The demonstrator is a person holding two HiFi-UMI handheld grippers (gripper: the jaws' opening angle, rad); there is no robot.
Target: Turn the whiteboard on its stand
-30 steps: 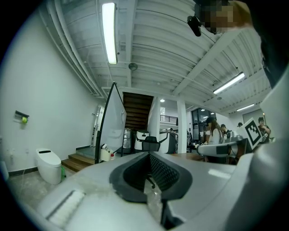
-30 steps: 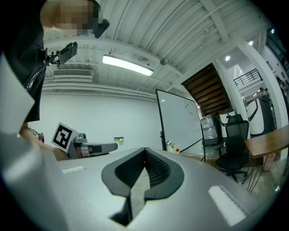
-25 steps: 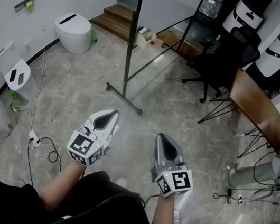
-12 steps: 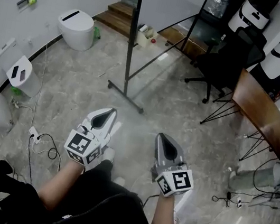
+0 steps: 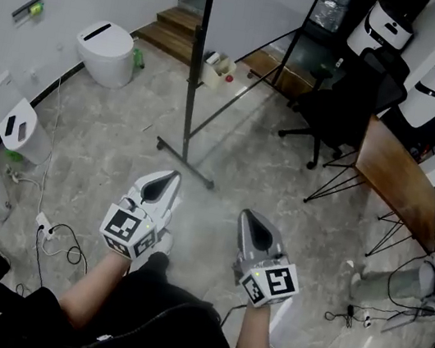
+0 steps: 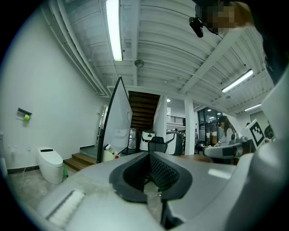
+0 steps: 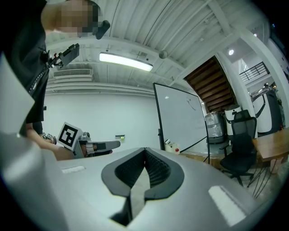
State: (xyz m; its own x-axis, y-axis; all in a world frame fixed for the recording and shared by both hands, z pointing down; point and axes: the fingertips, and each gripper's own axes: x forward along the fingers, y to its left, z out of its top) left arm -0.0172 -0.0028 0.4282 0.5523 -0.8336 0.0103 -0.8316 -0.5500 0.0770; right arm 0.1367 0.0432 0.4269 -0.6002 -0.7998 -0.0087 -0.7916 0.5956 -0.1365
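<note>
The left gripper [image 5: 168, 179] and right gripper [image 5: 250, 218] stay pressed together, empty, at lower centre. The whiteboard [image 5: 253, 9] on its stand [image 5: 189, 97] (upper centre, well apart from both) sits slightly further left than before.

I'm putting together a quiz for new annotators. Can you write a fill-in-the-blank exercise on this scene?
1. The jaws of the left gripper and the right gripper are both ____.
2. In the head view, the toilet stands to the ____ of the whiteboard.
3. The chair beside the wooden table is coloured ____.
Missing words: shut; left; black.
</note>
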